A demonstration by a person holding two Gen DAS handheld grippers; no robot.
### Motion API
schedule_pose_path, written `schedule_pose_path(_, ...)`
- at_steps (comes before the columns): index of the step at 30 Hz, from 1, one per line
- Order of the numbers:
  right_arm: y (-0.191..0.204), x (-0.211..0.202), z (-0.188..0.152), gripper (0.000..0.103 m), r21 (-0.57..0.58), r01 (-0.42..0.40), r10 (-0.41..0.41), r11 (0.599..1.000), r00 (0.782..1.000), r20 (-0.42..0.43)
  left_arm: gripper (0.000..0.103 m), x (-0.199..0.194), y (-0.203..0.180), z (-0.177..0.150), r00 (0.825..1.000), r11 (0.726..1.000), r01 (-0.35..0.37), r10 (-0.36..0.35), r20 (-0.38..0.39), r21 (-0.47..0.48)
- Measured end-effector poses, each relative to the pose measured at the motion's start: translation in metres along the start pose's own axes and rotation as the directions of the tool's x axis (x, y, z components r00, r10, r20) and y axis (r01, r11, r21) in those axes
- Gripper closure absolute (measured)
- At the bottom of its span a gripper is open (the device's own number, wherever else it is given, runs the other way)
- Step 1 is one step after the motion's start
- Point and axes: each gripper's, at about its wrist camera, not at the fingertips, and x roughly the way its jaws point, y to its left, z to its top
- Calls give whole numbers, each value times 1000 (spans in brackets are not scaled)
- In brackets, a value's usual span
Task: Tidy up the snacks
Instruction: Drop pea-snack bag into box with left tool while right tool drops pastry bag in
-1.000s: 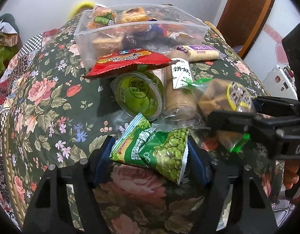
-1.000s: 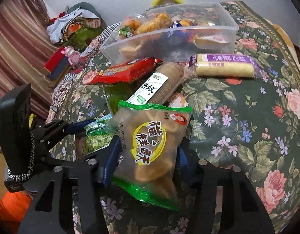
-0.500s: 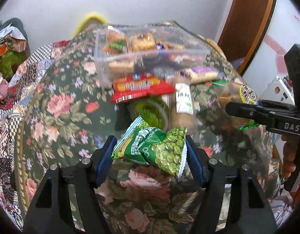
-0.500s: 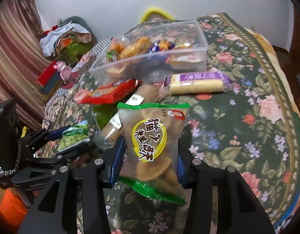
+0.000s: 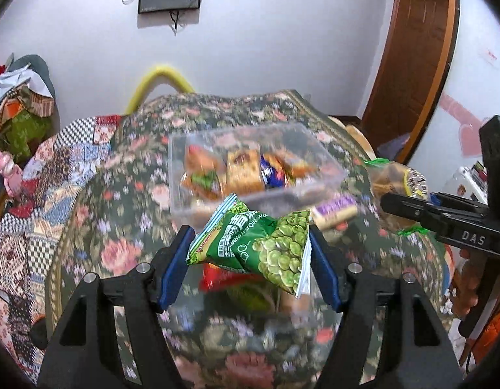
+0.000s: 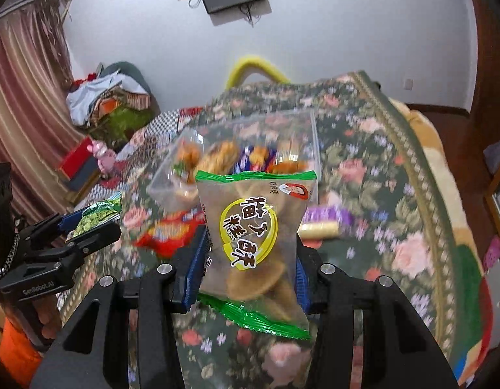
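Observation:
My left gripper (image 5: pixel 250 259) is shut on a green pea snack packet (image 5: pixel 259 243), held in the air above the floral table. My right gripper (image 6: pixel 246 275) is shut on a clear biscuit bag (image 6: pixel 253 243) with green ends and a yellow label, also lifted. Ahead of both stands a clear plastic box (image 5: pixel 250 168) (image 6: pixel 246 152) holding several wrapped snacks. In the left wrist view the right gripper (image 5: pixel 408 207) shows at the right with its bag (image 5: pixel 392 178). In the right wrist view the left gripper (image 6: pixel 91 227) holds the pea packet (image 6: pixel 94 217) at the left.
On the floral tablecloth (image 6: pixel 379 194) lie a red packet (image 6: pixel 165 233), a purple-wrapped roll (image 6: pixel 324 223) (image 5: pixel 337 214) and more snacks under the left gripper. A yellow chair back (image 5: pixel 159 81) stands behind the table. Clothes are piled at the left (image 6: pixel 110 97). A wooden door (image 5: pixel 412 48) is at the right.
Both grippers have risen with their packets off the table and tilted up, so the box and the wall behind it now show further ahead.

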Motion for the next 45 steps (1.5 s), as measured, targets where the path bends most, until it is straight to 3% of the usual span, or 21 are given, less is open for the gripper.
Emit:
schedule_pose_path(8,-6,-2,38,60,-4,12,-12,1000,997,80,34,19,10,39,999,999,-19,20,30,-28)
schedule_pose_path(18,-10,25,73,60,-29,27,-24,999,994,102,34,62,17,81,998,999,-45,45,37,-12)
schedule_pose_path(26,-18,70,92,60,-17,18,-17,1000,998,54,34,105,18,98,999,999,-44,44,19,-16)
schedule_pose_path(34,-25,116,101,60,-17,19,-19,1000,999,-26,34,157,26,109,997,999,-28,25,-76,-42)
schedule_pose_path(45,-31,155,110,60,-64,36,-43,997,993,-113,35,187,30,121,993,999,-20,15,-118,-39)
